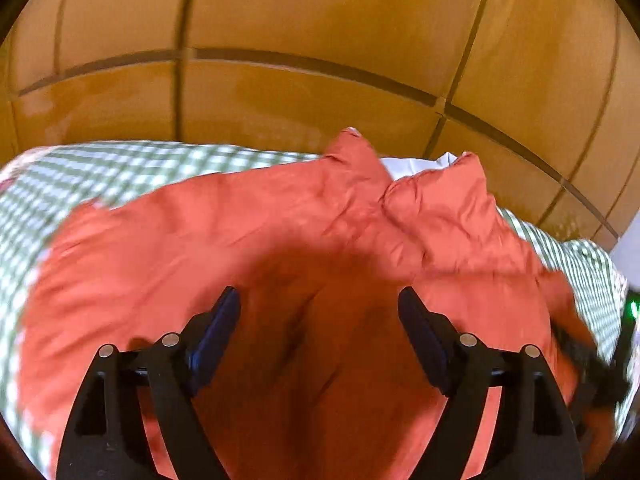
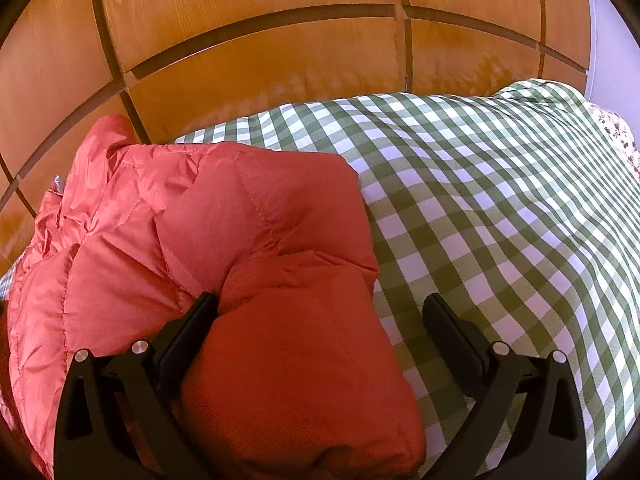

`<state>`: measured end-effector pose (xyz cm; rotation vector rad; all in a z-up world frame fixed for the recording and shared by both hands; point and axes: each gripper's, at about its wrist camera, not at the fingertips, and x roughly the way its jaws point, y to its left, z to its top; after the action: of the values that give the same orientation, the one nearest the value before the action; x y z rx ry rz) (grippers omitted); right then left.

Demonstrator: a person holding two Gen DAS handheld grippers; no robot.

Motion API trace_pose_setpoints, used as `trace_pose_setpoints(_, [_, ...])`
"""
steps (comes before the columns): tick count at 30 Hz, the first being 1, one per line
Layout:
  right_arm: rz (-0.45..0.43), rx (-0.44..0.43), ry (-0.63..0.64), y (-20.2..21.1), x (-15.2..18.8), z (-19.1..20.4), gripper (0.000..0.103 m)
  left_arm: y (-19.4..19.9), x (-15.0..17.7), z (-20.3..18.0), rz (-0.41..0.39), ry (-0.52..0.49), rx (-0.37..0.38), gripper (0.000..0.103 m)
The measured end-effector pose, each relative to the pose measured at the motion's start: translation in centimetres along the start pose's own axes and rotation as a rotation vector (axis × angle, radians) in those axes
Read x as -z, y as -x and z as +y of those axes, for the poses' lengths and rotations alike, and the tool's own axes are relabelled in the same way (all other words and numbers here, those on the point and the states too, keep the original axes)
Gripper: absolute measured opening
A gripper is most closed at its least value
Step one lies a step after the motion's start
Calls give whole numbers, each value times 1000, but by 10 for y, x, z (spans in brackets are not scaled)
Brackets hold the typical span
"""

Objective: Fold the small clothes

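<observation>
A puffy orange-red quilted jacket (image 1: 248,232) lies on a green-and-white checked cloth (image 1: 80,176). My left gripper (image 1: 319,304) is open, low over the jacket's middle, with fabric between and below its fingers. In the right wrist view the jacket (image 2: 224,240) fills the left half, partly folded with a thick padded flap toward me. My right gripper (image 2: 320,312) is open over the jacket's right edge; its left finger (image 2: 188,336) presses into a crease and its right finger (image 2: 452,336) is over the checked cloth (image 2: 500,200).
Orange-brown wooden wall panels (image 1: 300,32) with dark seams stand behind the bed, also in the right wrist view (image 2: 260,20). A white item (image 1: 412,166) peeks from behind the jacket's collar. A floral fabric (image 2: 618,136) shows at the far right.
</observation>
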<state>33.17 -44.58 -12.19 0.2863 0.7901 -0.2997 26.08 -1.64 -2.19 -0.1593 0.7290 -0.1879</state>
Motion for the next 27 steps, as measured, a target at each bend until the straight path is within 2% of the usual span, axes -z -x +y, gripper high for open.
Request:
trace_pose_setpoints(5, [12,14,11,0,0,2,101,52,41,36,-10,1,-32,84])
trace_pose_setpoints(9, [86,1,4,3,-6,-4,101,90,72,66,1,3,-84,88])
trace_pose_setpoints(11, [105,-25,-20,19,-8,-12,101,104,82,80,-4,17,-96,88])
trace_pose_setpoints(13, [72,-79,-56,47,-6,-26,101,118,92,96,-10,26,-105,88])
trace_pose_setpoints(16, [33,-106,-78,87,5,-51,101,132,103,118,21,23,-103,88])
trace_pose_setpoints(20, [20,-151,-95,130,33,-85,99,144,120,141,70,41,-34,88])
trace_pose_setpoints(23, [48,-217,-113,150,59,-107,91,150,134,155,130,133,83,88])
trace_pose_setpoints(25, [76,-275,-138,160,77,-118,86,152,145,160,172,198,179,77])
trace_pose_setpoints(27, [102,-349,-169,169,100,-128,83,154,154,159,195,214,224,73])
